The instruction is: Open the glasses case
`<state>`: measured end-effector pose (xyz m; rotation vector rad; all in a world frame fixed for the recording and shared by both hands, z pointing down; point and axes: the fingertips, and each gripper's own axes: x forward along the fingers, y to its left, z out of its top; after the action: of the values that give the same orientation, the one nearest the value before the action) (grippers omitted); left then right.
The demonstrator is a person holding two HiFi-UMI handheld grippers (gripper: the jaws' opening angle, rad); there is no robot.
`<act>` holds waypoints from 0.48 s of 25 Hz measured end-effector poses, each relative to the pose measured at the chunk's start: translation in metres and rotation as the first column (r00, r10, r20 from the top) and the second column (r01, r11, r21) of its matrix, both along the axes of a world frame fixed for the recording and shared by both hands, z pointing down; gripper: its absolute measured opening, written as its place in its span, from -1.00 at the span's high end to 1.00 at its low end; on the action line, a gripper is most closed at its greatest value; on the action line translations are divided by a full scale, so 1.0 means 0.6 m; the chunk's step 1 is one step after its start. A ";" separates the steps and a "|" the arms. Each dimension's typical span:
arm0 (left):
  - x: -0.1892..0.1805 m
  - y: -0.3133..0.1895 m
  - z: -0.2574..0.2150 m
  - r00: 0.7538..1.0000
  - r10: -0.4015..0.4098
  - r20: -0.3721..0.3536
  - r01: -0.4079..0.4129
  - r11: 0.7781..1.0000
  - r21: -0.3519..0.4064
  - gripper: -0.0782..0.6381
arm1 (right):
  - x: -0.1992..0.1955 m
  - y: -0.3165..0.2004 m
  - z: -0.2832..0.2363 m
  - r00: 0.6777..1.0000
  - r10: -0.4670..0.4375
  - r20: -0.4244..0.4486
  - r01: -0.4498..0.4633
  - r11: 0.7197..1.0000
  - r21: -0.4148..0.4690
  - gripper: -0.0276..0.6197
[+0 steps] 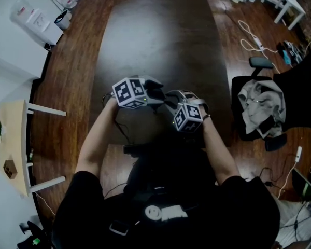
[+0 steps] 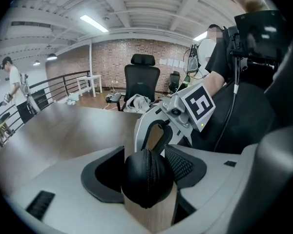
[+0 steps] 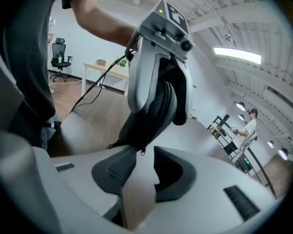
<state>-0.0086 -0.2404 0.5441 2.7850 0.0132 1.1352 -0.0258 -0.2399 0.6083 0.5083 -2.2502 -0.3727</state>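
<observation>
My left gripper is shut on a black zipped glasses case, end-on between its pads and held above the dark table. In the right gripper view the case hangs in the left gripper's white fingers, and its small zip pull dangles at the mouth of my right gripper. That gripper's jaws stand apart and the pads do not press on the pull. In the head view both grippers meet tip to tip, the left gripper and the right gripper, over the table's near part.
A black office chair with grey cloth on it stands right of the table. A small light side table is at the far left. Cables lie on the wooden floor. My body is close behind the grippers.
</observation>
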 end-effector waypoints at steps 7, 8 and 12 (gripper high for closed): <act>-0.001 0.008 0.010 0.998 0.028 0.049 -0.028 1.000 0.003 0.07 | -0.013 0.015 0.016 0.994 -0.075 -0.085 0.078 0.996 0.040 0.67; -0.003 0.008 0.010 0.998 0.027 0.051 -0.027 1.000 0.002 0.07 | -0.015 0.016 0.017 0.993 -0.077 -0.089 0.081 0.996 0.041 0.74; -0.008 0.000 0.009 0.999 -0.001 0.041 0.000 1.000 0.009 0.07 | -0.012 0.009 0.016 0.994 -0.048 -0.100 0.056 0.996 0.075 0.81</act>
<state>-0.0133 -0.2401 0.5495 2.7689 0.0031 1.1955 -0.0328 -0.2345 0.6181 0.4620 -2.1633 -0.5024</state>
